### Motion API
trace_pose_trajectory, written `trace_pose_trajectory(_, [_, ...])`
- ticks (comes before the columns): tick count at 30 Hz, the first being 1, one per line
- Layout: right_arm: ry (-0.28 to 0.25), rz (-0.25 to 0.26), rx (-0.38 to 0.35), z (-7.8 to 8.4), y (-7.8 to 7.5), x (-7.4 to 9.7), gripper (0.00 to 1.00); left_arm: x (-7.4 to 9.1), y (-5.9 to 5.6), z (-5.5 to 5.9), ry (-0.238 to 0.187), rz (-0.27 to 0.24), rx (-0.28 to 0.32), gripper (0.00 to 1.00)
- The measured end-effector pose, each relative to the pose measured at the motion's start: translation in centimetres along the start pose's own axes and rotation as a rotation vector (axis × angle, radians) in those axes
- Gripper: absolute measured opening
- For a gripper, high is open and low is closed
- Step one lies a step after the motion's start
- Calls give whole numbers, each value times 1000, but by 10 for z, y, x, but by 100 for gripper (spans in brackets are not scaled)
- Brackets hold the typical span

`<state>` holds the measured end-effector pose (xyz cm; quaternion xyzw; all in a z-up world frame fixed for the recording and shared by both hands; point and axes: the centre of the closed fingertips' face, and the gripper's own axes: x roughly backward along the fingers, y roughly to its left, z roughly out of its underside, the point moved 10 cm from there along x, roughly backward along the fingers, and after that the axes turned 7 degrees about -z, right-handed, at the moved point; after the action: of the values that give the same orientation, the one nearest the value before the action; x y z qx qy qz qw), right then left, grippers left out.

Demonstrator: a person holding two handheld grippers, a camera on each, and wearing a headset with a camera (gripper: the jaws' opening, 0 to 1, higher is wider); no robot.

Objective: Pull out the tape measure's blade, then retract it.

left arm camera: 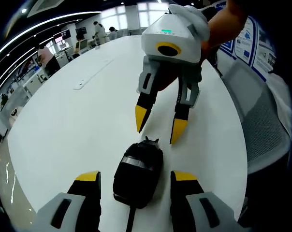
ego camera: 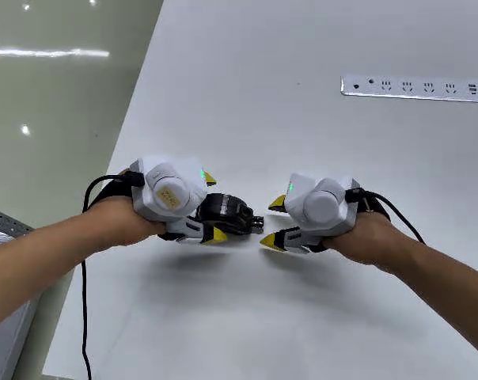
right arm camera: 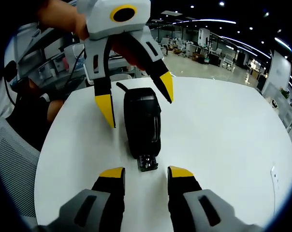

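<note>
A black tape measure lies on the white table. My left gripper straddles its body, open, with a gap on each side between the yellow fingertips and the case. My right gripper faces it from the other side, also open and holding nothing. The blade's metal end hook sticks out of the case just ahead of the right gripper. The blade looks fully wound in.
A white power strip lies at the table's far right. The table's left edge drops to a glossy floor. A black cable hangs from the left gripper. A mesh chair stands beside the table.
</note>
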<state>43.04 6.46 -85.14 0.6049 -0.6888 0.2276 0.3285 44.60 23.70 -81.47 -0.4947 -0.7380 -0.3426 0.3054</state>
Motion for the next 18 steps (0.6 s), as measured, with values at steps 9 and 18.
trace_pose_trajectory(9, [-3,-18,24,-2,-3,-7,31,-3,3,-1,3,18,-31,52])
trace_pose_trajectory(18, [7,-28,47,-1,-4,-14,28,-7,2,0,6,38,-53,47])
